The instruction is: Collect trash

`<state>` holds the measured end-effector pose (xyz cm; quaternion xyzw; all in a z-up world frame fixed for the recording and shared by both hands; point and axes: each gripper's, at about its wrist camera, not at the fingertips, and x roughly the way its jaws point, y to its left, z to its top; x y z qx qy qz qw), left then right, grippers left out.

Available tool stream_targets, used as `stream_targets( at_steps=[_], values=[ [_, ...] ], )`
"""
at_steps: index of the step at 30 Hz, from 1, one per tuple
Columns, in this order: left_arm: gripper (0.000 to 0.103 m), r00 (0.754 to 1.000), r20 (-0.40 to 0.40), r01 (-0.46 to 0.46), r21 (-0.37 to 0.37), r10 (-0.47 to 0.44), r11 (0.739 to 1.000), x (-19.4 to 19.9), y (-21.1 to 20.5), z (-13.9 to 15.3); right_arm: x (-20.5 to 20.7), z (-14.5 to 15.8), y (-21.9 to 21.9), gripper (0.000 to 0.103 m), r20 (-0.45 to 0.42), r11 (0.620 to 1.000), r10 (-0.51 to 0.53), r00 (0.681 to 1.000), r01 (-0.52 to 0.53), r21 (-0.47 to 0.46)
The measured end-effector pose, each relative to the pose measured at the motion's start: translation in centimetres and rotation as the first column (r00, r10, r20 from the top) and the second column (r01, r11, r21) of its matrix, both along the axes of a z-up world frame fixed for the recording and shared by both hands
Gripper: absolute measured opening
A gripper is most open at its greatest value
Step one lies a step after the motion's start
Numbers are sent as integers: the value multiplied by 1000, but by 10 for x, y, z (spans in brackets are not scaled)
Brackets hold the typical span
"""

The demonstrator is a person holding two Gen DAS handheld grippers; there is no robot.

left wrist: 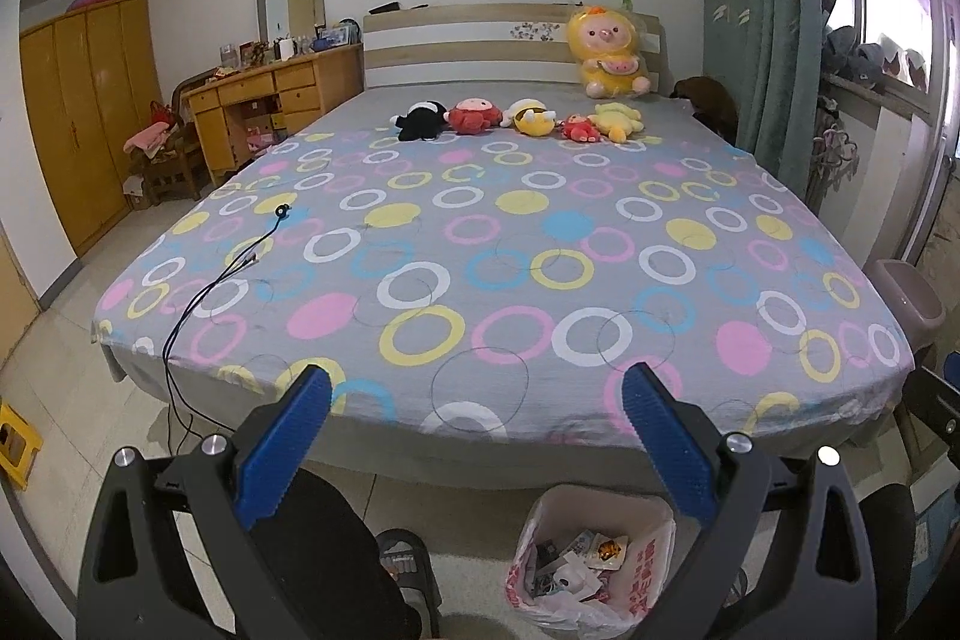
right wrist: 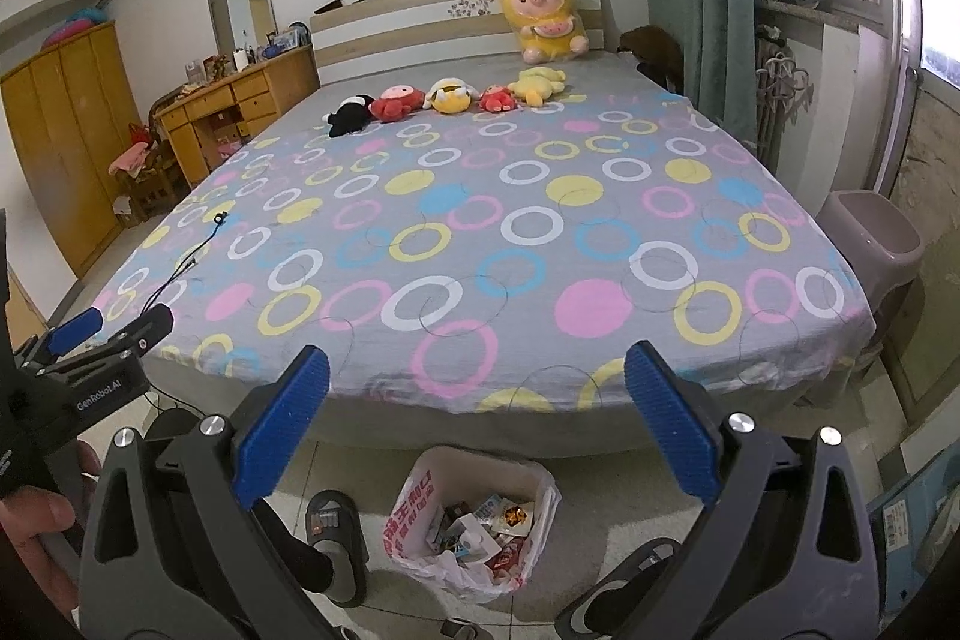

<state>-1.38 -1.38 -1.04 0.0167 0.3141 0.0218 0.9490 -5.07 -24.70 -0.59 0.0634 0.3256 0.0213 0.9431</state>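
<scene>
The trash bag (left wrist: 591, 556) stands on the floor at the foot of the bed (left wrist: 480, 244), just below the two grippers. It is a white plastic bag with red print, and its mouth is open and points upward, toward the cameras. Its long axis seems to be close to vertical, though the plastic is crumpled and one side sags a little. Inside it there are already several small wrappers and packets, so I judge that a good part of the collecting is done.

On the bed I see no loose trash. What lies there is a row of plush toys (left wrist: 516, 118) near the headboard and a thin black cable (left wrist: 228, 268) that runs from the sheet down over the left edge to the floor. The cable does not look like trash. The floor beside the bed is only partly in view, so I cannot say that nothing is left there. What seems to remain is perhaps a last check, and then closing or carrying the bag.

The left gripper (left wrist: 477, 454) has its blue fingers (left wrist: 663, 448) spread wide apart and holds nothing. The right gripper (right wrist: 477, 448) is the same: fingers wide apart, empty. Both hang above the bag, between the bed edge and the person's sandals (right wrist: 336, 538).
</scene>
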Motion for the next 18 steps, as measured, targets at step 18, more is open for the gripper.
stream_targets(
  at_steps=[18],
  values=[
    [95, 1000, -1, 2, -5, -2, 1000, 0, 2, 1, 1, 0, 1, 96, 9, 1000, -4, 1000, 4, 1]
  ],
)
